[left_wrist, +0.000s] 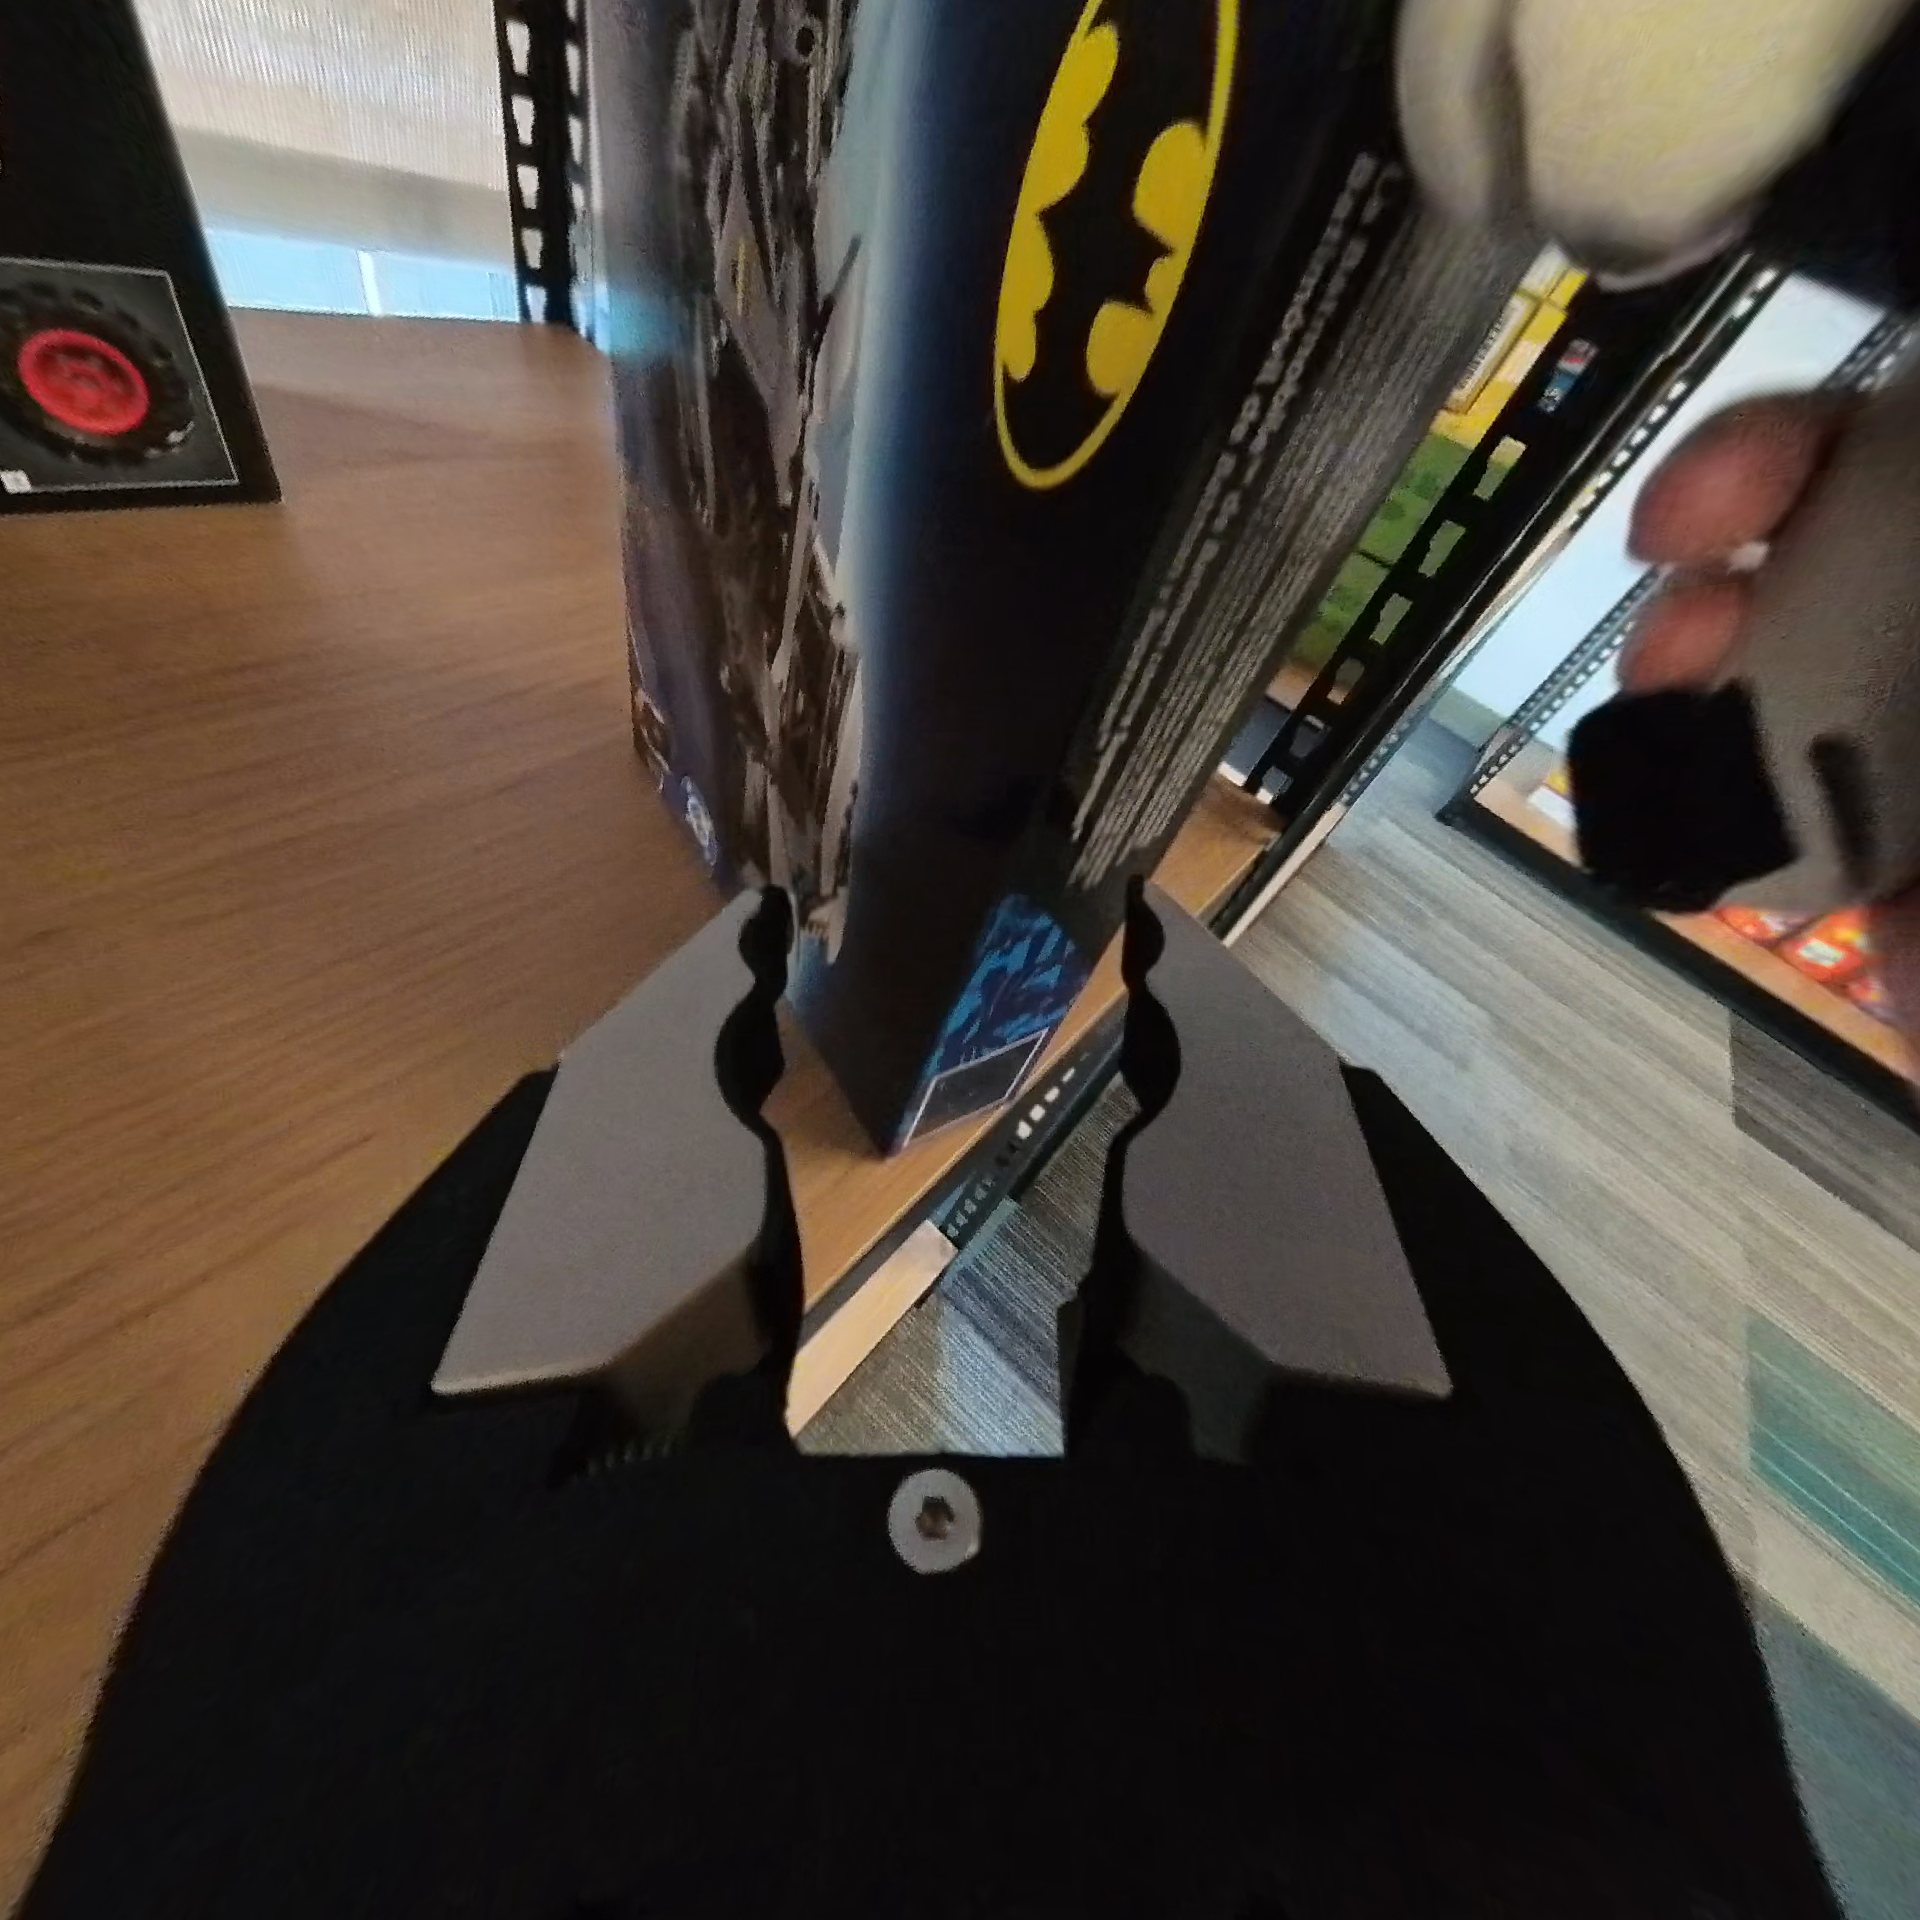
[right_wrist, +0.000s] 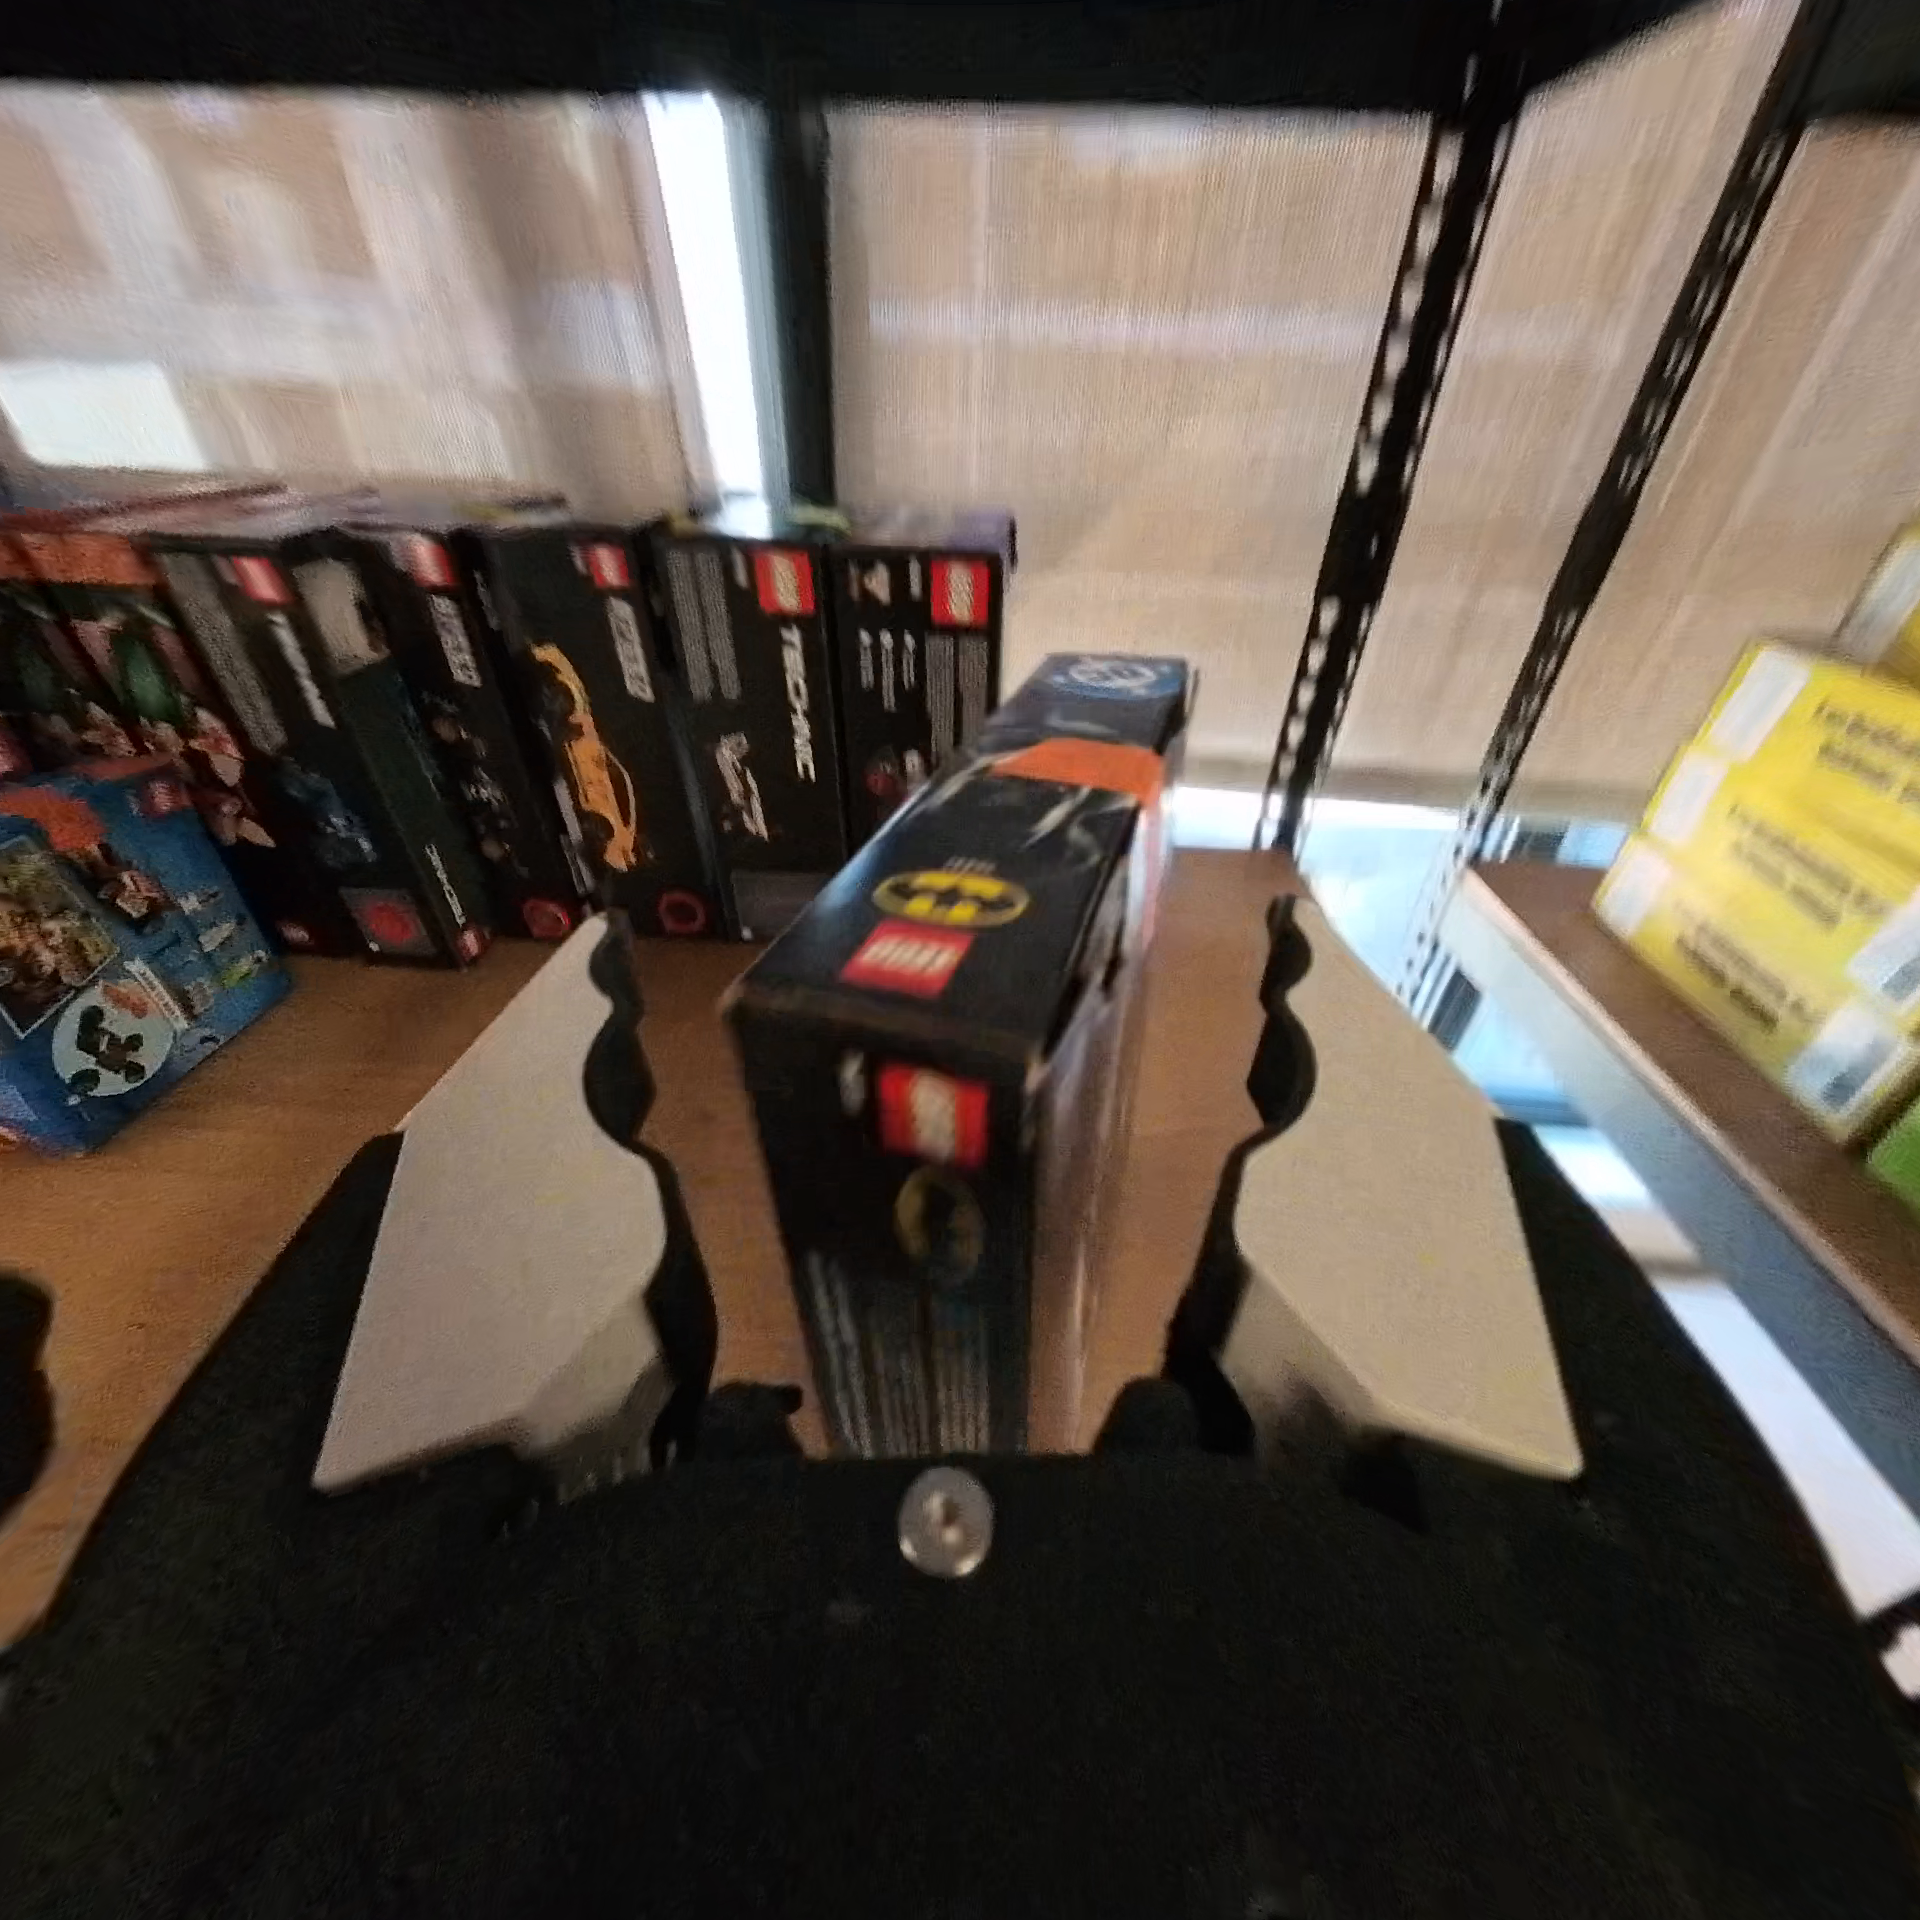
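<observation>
On the wooden shelf (right_wrist: 260, 1195), both claws gaped: right gripper (right_wrist: 940, 1049) straddled the upright black box (right_wrist: 935, 1122), left gripper (left_wrist: 951, 997) fronted its corner.

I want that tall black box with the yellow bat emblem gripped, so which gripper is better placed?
Probably right: the right gripper is open, its fingers either side of the black box with the yellow bat emblem on the wooden shelf. The left gripper only faces its bottom corner.
</observation>
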